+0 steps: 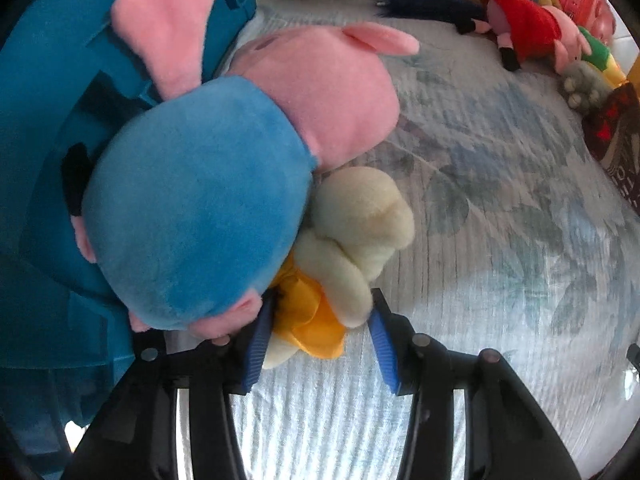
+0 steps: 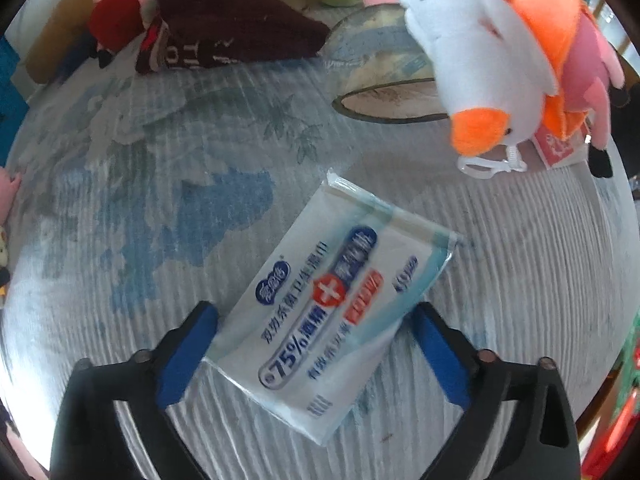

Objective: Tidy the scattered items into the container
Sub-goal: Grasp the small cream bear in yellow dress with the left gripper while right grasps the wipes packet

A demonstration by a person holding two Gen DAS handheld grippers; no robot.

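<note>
In the left wrist view, the left claw (image 1: 320, 320) pinches a cream and yellow plush (image 1: 352, 232) low in the frame, with a pink pig plush (image 1: 224, 184) seemingly attached, hanging beside the blue container (image 1: 44, 128) at the left edge. In the right wrist view, the right claw (image 2: 316, 316) is spread wide around a wet wipes pack (image 2: 332, 304) lying on the floral bedspread (image 2: 140, 184). A white duck plush (image 2: 492, 56) sits upper right.
</note>
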